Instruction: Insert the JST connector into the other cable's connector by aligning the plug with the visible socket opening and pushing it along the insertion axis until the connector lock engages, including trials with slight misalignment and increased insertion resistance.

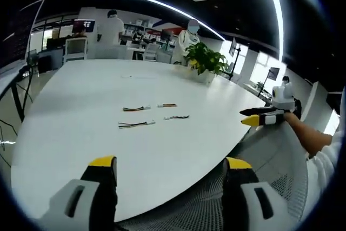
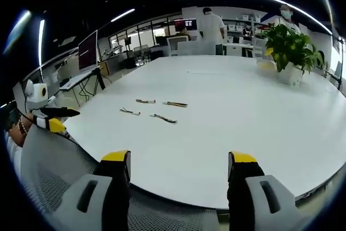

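Several short cables with small white JST connectors lie loose on the white table. Two of them are a striped cable nearer me and a dark one beside it. In the right gripper view the same group lies mid-table, with one cable nearest and another further back. My left gripper hangs over the table's near edge, open and with nothing in it. My right gripper is open too, well short of the cables. It also appears as the right gripper in a person's hand, off the table's side.
A potted plant stands at the far side of the table. A grey mesh chair back sits under both grippers at the table edge. People, desks and monitors are at the back of the room. The left gripper shows at the left edge.
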{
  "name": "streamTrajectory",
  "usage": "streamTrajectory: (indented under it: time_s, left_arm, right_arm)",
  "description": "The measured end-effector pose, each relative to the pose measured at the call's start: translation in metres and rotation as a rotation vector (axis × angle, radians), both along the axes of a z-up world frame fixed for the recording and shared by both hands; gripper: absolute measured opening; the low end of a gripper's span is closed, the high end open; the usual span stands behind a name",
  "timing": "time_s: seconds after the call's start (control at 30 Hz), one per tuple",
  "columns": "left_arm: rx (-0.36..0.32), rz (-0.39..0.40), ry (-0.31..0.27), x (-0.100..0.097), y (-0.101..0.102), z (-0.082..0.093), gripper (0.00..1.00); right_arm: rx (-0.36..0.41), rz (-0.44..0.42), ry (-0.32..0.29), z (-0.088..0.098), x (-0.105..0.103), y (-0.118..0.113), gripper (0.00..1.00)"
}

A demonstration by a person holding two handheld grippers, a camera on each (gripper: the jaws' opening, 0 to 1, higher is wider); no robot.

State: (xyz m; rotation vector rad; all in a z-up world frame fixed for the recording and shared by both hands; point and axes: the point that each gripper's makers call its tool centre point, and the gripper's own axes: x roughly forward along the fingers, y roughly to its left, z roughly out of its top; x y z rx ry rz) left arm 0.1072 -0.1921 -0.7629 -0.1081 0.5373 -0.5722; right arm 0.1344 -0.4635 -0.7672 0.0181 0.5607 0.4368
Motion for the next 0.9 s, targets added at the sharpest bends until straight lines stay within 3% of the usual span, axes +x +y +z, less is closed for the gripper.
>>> streamTrajectory:
  time_s: [0.43,0.73,0.83,0.9]
  left_arm:
    - [-0.077,0.063,-0.028,0.006,0.006,0.006,0.78]
    - [-0.084,0.076,-0.024,0.008,0.007,0.005,0.77]
    - [-0.089,0.078,-0.025,0.009,0.007,0.006,0.76]
    - [-0.082,0.079,-0.018,0.009,0.007,0.004,0.76]
  right_arm:
    - [-0.011,0.01,0.052,-0.008,-0.001,0.0,0.68]
    - [0.031,-0.02,0.025,-0.004,0.004,-0.001,0.61]
    - [0.098,-0.04,-0.022,0.006,0.008,0.0,0.6]
    - [0.096,-0.045,-0.02,0.005,0.007,-0.002,0.6]
